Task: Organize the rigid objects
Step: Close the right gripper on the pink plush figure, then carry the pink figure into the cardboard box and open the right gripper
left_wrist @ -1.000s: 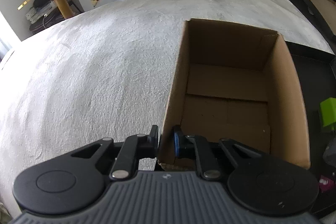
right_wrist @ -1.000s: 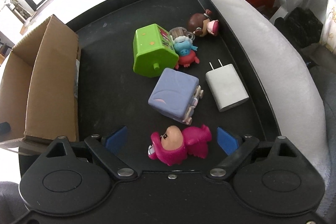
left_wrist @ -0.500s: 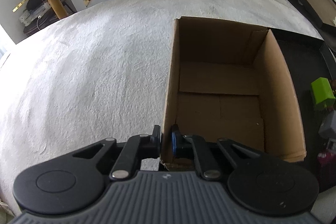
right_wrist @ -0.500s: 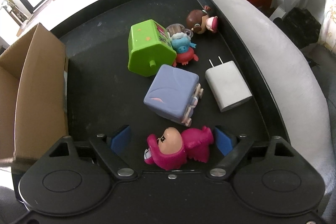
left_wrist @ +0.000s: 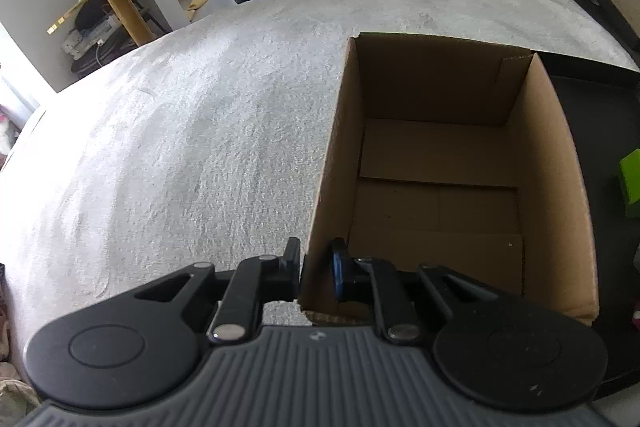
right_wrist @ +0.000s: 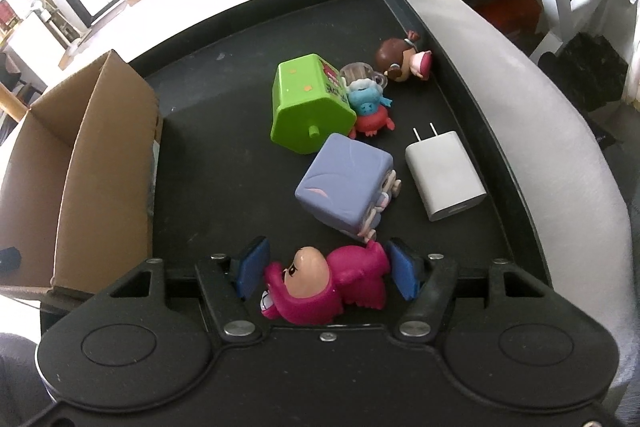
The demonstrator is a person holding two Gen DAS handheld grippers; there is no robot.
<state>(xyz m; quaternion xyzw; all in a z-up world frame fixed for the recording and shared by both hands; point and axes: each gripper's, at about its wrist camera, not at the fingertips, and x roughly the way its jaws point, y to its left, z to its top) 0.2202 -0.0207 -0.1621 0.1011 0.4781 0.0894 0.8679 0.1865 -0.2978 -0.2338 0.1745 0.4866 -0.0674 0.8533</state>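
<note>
Down at the near edge of the black tray (right_wrist: pixel 192 131) lies a pink figurine (right_wrist: pixel 324 283) on its side, between the blue pads of the right hand-held gripper (right_wrist: pixel 326 269). Its jaws are closing around the toy; the right pad sits at the figurine's edge, while a thin gap shows at the left pad, so no firm grip is visible yet. Just beyond the figurine rests a lavender cube toy (right_wrist: pixel 344 187), touching or nearly touching it. Beside the cube, to the right, lies a white charger (right_wrist: pixel 444 177) with its prongs pointing away. Farther back sits a green toy house (right_wrist: pixel 308 107), tipped over, with a small blue-and-red figure (right_wrist: pixel 370 107) against its right side, a clear plastic piece (right_wrist: pixel 358 73) behind that, and a brown-haired doll (right_wrist: pixel 402 61) near the tray's far right wall.

On the tray's left side stands an open cardboard box (left_wrist: pixel 440 163), empty inside. The left hand-held gripper (left_wrist: pixel 316 267) is clamped narrowly on the box's near left corner wall, one finger outside and one blue pad inside. The box and tray rest on a white textured cloth (left_wrist: pixel 180 147) covering the worktop. A green corner of the toy house shows at the right edge of the left wrist view.
</note>
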